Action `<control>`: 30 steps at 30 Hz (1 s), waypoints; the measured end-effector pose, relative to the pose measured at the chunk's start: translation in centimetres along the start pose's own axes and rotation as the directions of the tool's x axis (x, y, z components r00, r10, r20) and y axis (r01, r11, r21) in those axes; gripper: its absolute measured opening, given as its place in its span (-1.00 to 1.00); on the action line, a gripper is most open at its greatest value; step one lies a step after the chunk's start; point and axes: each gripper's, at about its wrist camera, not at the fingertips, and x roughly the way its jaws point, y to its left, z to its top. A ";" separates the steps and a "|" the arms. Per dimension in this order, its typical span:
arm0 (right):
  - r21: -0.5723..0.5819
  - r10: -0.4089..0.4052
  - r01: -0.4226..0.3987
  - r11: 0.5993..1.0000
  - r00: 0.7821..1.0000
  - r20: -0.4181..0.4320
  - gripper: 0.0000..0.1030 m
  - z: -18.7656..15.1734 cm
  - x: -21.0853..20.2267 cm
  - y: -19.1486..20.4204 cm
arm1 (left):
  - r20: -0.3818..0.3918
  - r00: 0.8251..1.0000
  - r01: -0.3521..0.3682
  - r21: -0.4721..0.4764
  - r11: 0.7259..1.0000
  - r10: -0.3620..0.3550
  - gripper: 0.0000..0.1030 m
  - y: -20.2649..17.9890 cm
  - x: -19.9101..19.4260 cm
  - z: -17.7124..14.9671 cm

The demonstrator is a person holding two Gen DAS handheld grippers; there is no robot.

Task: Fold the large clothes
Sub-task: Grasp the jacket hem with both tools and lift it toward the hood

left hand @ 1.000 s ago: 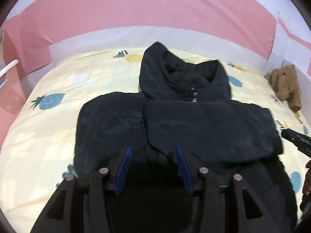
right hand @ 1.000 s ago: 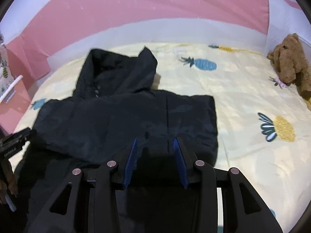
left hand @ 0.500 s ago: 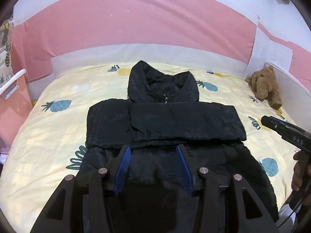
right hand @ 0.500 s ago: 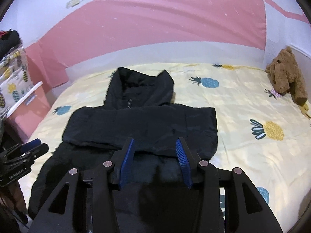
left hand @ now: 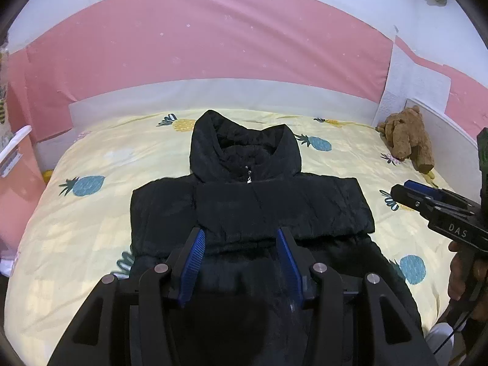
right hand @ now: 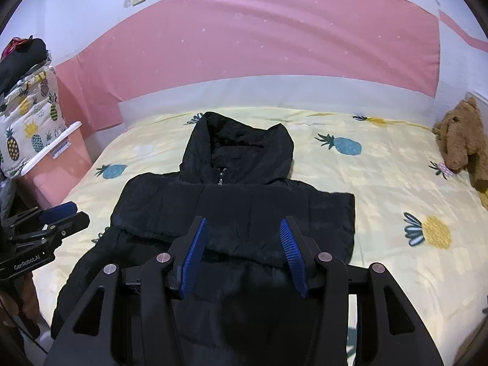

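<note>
Lying flat: black hooded jacket (left hand: 250, 210) spread on the bed (left hand: 91, 213), hood toward the headboard, hem toward the cameras.
Jacket fold state: both sleeves folded across the chest, forming a horizontal band below the hood; lower body of the jacket extends beneath that band toward the near edge of the bed.
Jacket zipper: small silver pull visible at the base of the hood opening.
Left gripper (left hand: 241, 262): released; blue pads stand apart with nothing clamped between them; it hovers above the lower part of the jacket and points down at it. It is also seen from the side at the left edge of the right wrist view (right hand: 65, 215).
Right gripper (right hand: 242, 254): jaws opening, nothing between the pads; it hovers above the lower part of the jacket. It also enters the left wrist view from the right (left hand: 408, 189), held by a hand (left hand: 463, 277).
Bed: yellow sheet printed with pineapples.
Wall: pink panel (left hand: 213, 45) behind the headboard.
Brown stuffed toy (left hand: 407, 137): lies at the far right corner of the bed, well apart from the jacket.
Pink bin (right hand: 58, 164): stands beside the bed on the left.
Folded pineapple-print fabric (right hand: 27, 116): stacked on the left, beyond the bin.
</note>
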 end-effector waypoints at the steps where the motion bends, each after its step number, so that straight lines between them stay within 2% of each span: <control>1: -0.002 -0.001 0.001 1.000 1.000 -0.002 -0.01 0.5 0.5 -0.1 | -0.005 1.000 -0.002 0.003 1.000 0.002 -0.05 0.1 0.4 0.5; 7: 0.016 0.022 -0.021 1.000 0.998 -0.054 0.07 4.4 5.5 -1.4 | -0.040 0.999 -0.006 -0.003 1.000 0.006 -0.04 1.6 5.0 4.9; 12: 0.021 0.029 -0.027 0.999 0.996 -0.090 0.10 7.0 10.6 -2.8 | -0.064 0.998 -0.019 -0.029 0.999 0.017 0.12 3.9 10.5 9.0; 15: 0.034 0.022 -0.018 0.999 0.994 -0.112 0.10 8.5 14.3 -4.1 | -0.091 0.995 -0.047 -0.047 0.998 0.042 0.13 5.3 14.7 11.1; 22: 0.061 0.023 -0.013 0.998 0.987 -0.159 0.10 10.6 22.2 -6.9 | -0.140 0.987 -0.100 -0.104 0.990 0.085 0.14 8.6 24.1 13.9; 30: 0.106 0.042 -0.022 0.994 0.981 -0.192 0.10 12.4 29.9 -9.1 | -0.175 0.982 -0.096 -0.162 0.982 0.067 0.14 11.0 32.9 14.9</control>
